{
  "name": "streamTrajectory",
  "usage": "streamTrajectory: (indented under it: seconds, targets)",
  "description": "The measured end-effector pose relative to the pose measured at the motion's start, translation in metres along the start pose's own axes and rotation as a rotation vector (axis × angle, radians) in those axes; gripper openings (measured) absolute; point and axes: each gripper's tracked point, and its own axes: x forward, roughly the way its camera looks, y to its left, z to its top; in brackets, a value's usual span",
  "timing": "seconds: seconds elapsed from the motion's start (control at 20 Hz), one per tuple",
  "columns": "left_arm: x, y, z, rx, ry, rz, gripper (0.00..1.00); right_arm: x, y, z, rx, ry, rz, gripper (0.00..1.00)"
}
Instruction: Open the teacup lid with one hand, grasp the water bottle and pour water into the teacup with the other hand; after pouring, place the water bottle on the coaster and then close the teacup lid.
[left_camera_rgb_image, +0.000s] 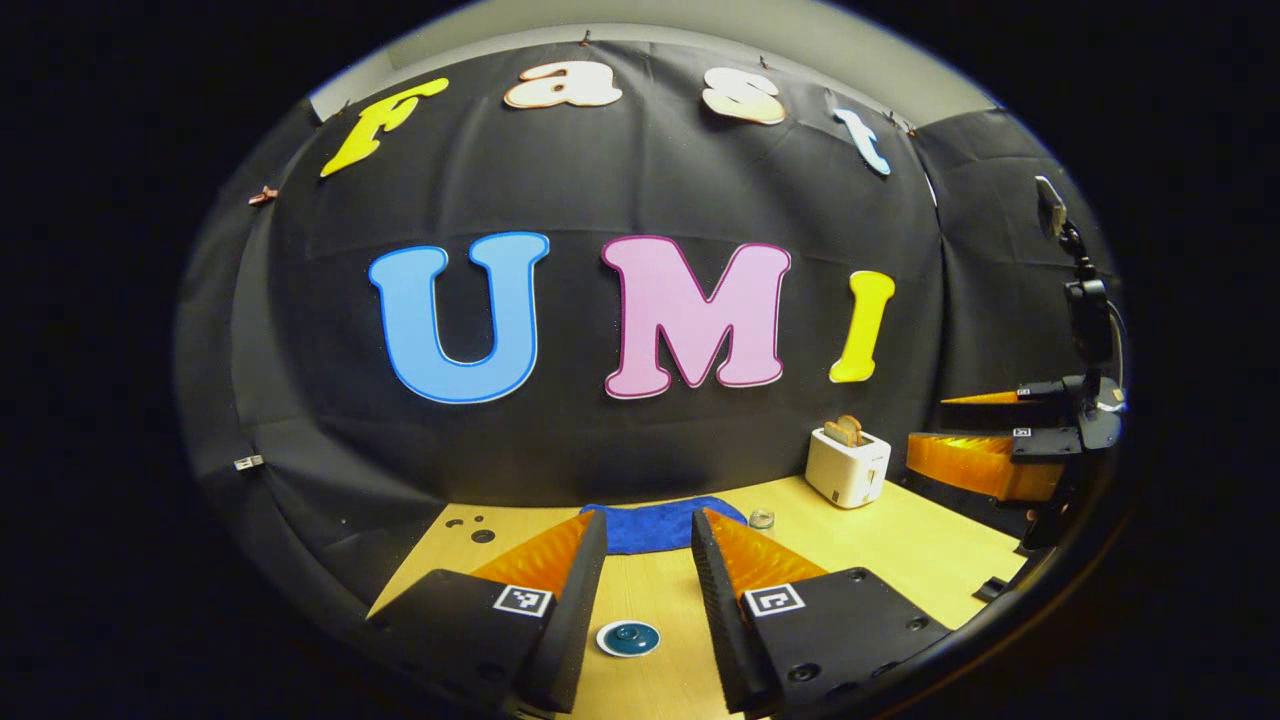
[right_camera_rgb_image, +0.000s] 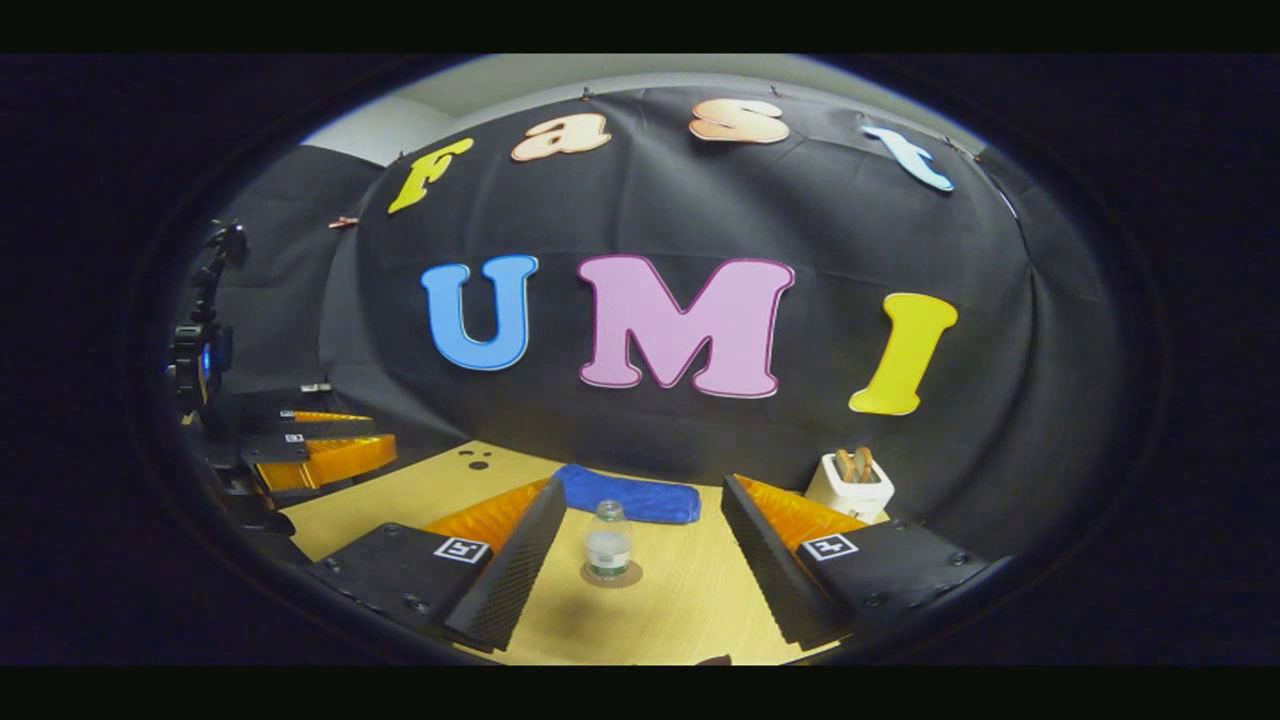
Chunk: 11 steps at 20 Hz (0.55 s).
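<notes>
- Left gripper (left_camera_rgb_image: 648, 545), left gripper view: jaws spread wide, nothing between them; held above the table with both fingers apart from every object.
- Teacup lid (left_camera_rgb_image: 628, 638), left gripper view: dark blue-green round top with a centre knob and a pale rim, seen from above on the table, low between the two fingers and touching neither. Whether it sits on the teacup or lies alone cannot be told from this angle.
- Right gripper (right_camera_rgb_image: 640, 510), right gripper view: jaws spread wide, empty; the water bottle stands between the finger lines but farther off, apart from both.
- Water bottle (right_camera_rgb_image: 608, 541): small clear bottle with a label band, upright, standing on the coaster (right_camera_rgb_image: 611, 578), a round brown disc whose edge shows around its base.
- Blue cloth (right_camera_rgb_image: 628, 495): folded, lying on the table just behind the bottle, near the back wall.
- Toaster (right_camera_rgb_image: 851, 484): white, two slices of bread standing in its slots, at the far right of the table.
- Table (right_camera_rgb_image: 690, 610): light wood; a few dark holes near its far left corner.
- Left gripper view, far right edge: the other gripper with its camera mount.
</notes>
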Motion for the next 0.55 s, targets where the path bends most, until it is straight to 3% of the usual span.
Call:
streamTrajectory:
  seconds: [0.55]
  targets:
    - [-0.019, 0.016, 0.006, 0.01, -0.032, 0.003, 0.56, -0.024, 0.005, 0.002, -0.002, -0.023, -0.033, 0.97]
